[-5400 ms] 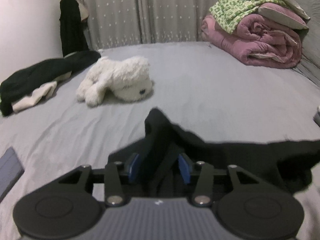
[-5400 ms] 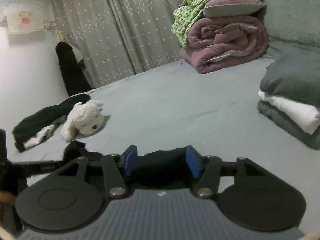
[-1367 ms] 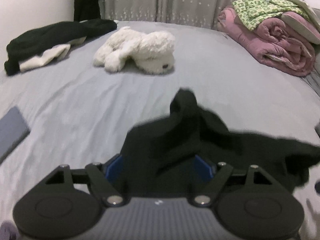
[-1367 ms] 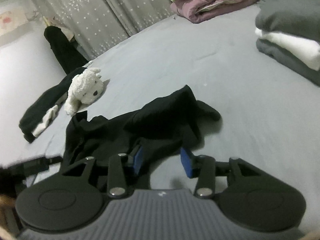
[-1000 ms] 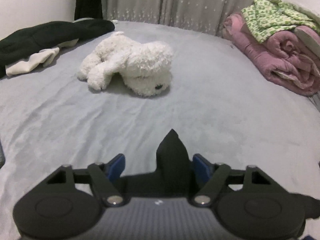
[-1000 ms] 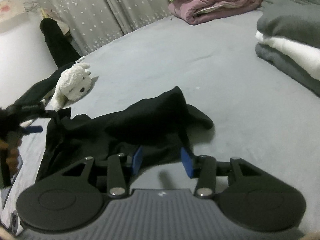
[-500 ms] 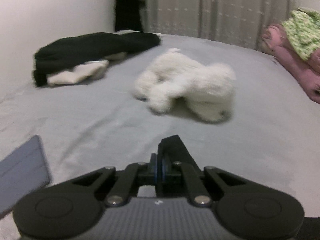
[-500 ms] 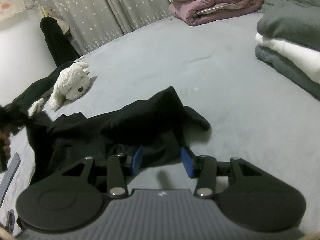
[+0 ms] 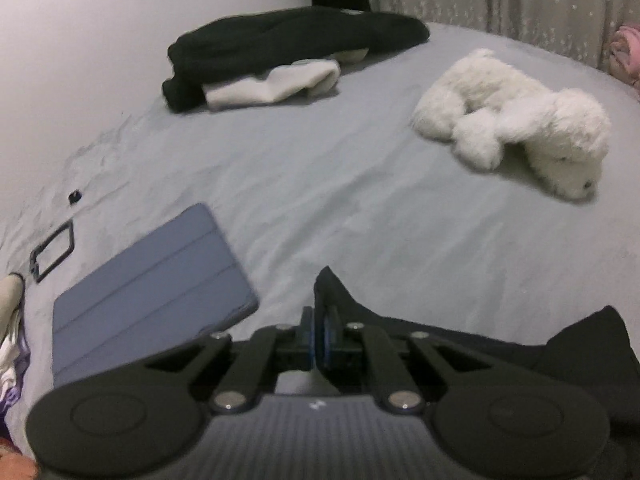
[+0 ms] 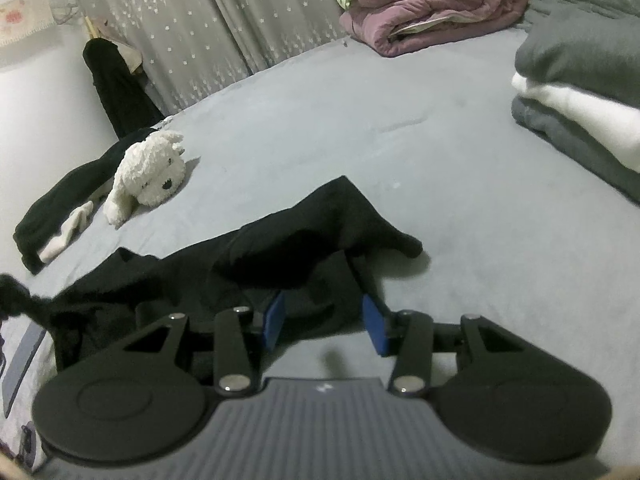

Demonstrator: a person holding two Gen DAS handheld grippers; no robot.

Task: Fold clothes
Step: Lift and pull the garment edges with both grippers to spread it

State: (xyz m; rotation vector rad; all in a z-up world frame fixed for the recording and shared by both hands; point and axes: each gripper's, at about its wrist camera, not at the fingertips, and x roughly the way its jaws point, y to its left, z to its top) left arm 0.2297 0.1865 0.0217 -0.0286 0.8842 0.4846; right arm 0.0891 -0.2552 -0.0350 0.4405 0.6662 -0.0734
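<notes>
The black garment (image 10: 288,256) lies crumpled on the grey bed (image 10: 460,168). The left tool (image 9: 319,334) is clamped on one corner of it; the right tool (image 10: 324,322) stands apart over its near edge. A white plush dog (image 9: 516,120) lies beyond.

Bedroom, gray bed sheet (image 10: 400,120), plush dog (image 9: 516,120), rolled quilt (image 10: 436,0), curtains (image 10: 200,20)

Black garment (image 10: 304,240), grey bedsheet (image 10: 360,128), white plush dog (image 9: 516,116), blue tablet cover (image 9: 152,280), star-dotted grey curtain (image 10: 208,20)
</notes>
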